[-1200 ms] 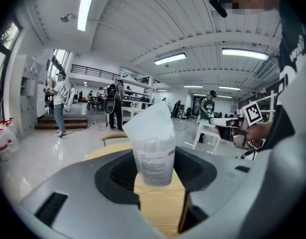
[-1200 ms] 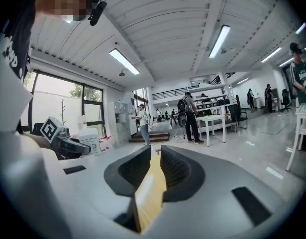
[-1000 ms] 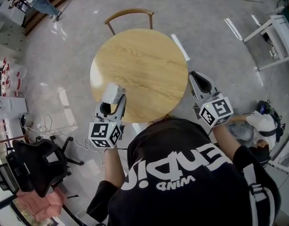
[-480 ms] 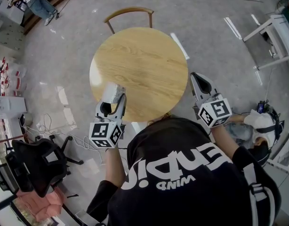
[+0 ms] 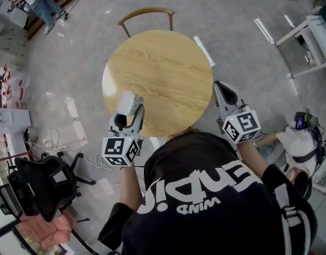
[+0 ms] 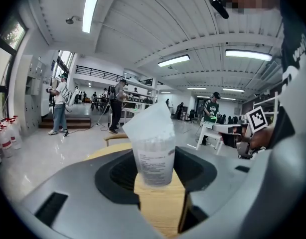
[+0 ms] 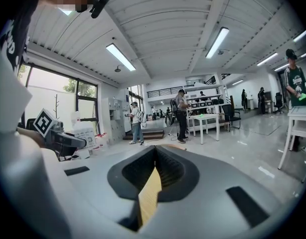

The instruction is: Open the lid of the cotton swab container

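The cotton swab container (image 6: 153, 159) is a clear round tub with a printed label, packed with white swabs. It stands upright between the jaws of my left gripper (image 6: 154, 171), which is shut on its sides. Its pale lid (image 6: 149, 123) is tilted up at the top. In the head view my left gripper (image 5: 129, 105) holds it over the near left edge of the round wooden table (image 5: 163, 62). My right gripper (image 5: 222, 89) hovers at the table's near right edge. Its jaws (image 7: 154, 156) are shut with nothing between them.
A wooden chair (image 5: 146, 14) stands at the table's far side. A black office chair (image 5: 38, 182) is on the floor at the near left, with cables beside it. White tables (image 5: 311, 41) stand at the right. Several people stand in the room's background.
Both grippers stay almost where they were. The container is still held in the left one.
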Available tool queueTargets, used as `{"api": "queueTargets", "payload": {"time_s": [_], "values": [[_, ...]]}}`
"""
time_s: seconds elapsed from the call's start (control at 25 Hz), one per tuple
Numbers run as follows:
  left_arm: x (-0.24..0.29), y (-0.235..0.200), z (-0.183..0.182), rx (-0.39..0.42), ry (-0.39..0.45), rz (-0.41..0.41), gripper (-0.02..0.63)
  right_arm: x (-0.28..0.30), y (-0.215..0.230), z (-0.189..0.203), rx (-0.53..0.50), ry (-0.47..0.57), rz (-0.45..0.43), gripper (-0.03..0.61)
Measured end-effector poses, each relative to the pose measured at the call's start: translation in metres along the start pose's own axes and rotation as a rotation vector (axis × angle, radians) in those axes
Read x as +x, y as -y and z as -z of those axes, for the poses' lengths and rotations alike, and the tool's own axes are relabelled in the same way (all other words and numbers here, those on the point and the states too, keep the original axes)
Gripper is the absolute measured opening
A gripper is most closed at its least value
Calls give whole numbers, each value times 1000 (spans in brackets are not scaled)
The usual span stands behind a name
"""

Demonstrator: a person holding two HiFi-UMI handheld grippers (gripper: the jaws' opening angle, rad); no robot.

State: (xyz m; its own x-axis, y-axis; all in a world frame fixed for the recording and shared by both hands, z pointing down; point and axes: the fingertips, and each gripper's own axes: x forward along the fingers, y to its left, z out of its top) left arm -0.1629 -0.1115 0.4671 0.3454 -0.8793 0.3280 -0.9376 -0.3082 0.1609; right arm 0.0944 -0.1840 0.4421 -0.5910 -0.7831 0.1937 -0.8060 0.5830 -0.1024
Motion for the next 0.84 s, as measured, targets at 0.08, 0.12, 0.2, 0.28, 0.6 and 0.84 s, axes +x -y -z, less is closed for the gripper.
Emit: {"api": "queueTargets", "payload": {"time_s": [0.08,0.12,0.2,0.28,0.6,0.84], "values": [[-1,0,0,0,0,0,221,0,-1,1,3,-2,-1,3],[-1,0,1,-1,0,0,221,0,-2,2,5,-3,-1,3],[-2,-1,2,-3,1,1,221,0,-3,3,7,-4,0,3],[-2,-1,2,-2,1,2,221,0,-3,3,8,-4,0,3],[-2,2,1,6,-2,9,221,-1,-4,4,11,-8,-4,3],[2,6,4,11,-7,20,221,0,-4,7,11,-11,-6,3]]}}
